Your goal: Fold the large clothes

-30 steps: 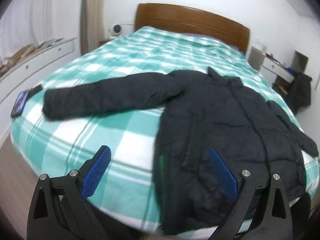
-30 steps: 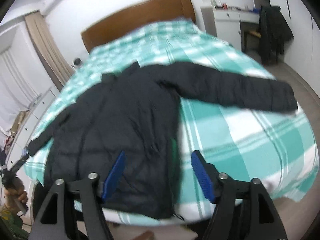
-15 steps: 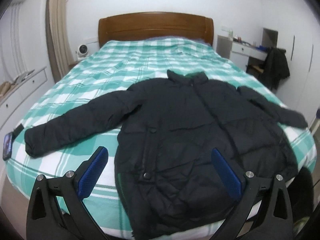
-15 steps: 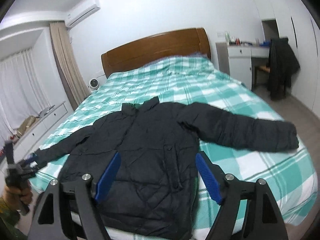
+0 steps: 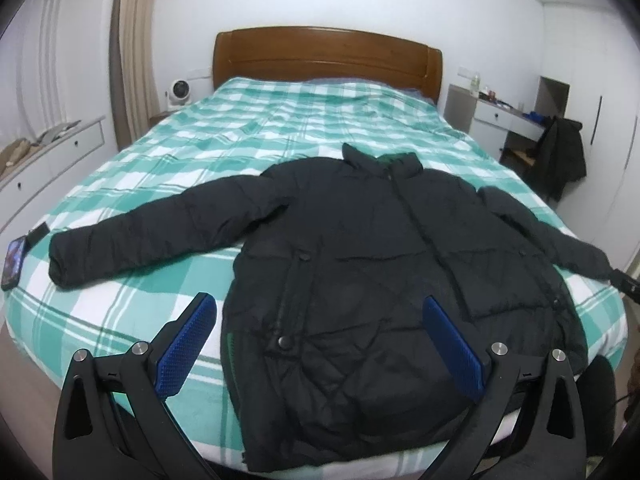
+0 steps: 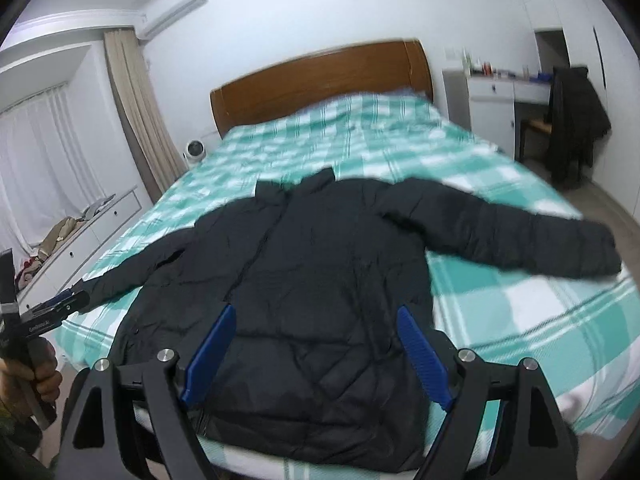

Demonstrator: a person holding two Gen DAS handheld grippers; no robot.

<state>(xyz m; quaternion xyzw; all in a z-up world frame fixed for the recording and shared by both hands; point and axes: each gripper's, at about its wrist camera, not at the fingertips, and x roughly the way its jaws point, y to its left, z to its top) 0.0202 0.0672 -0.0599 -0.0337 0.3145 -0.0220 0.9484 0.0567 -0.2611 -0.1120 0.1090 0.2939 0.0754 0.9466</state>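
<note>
Jaws: L gripper (image 5: 316, 320) wide, R gripper (image 6: 316, 332) wide – nothing gripped | black jacket (image 5: 384, 272) flat on bed (image 5: 280, 136), prob. unfolded

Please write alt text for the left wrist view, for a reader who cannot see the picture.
A black puffer jacket lies flat, front up, sleeves spread, on a bed with a green and white checked cover. The left gripper hovers near the jacket's hem, its blue-padded jaws open and holding nothing. A phone lies at the bed's left edge, beyond the sleeve's cuff.

I see the jacket (image 5: 360, 264) mid-frame on the bed (image 5: 280, 140), the headboard (image 5: 328, 56) above, a phone (image 5: 14, 262) at left edge.
</note>
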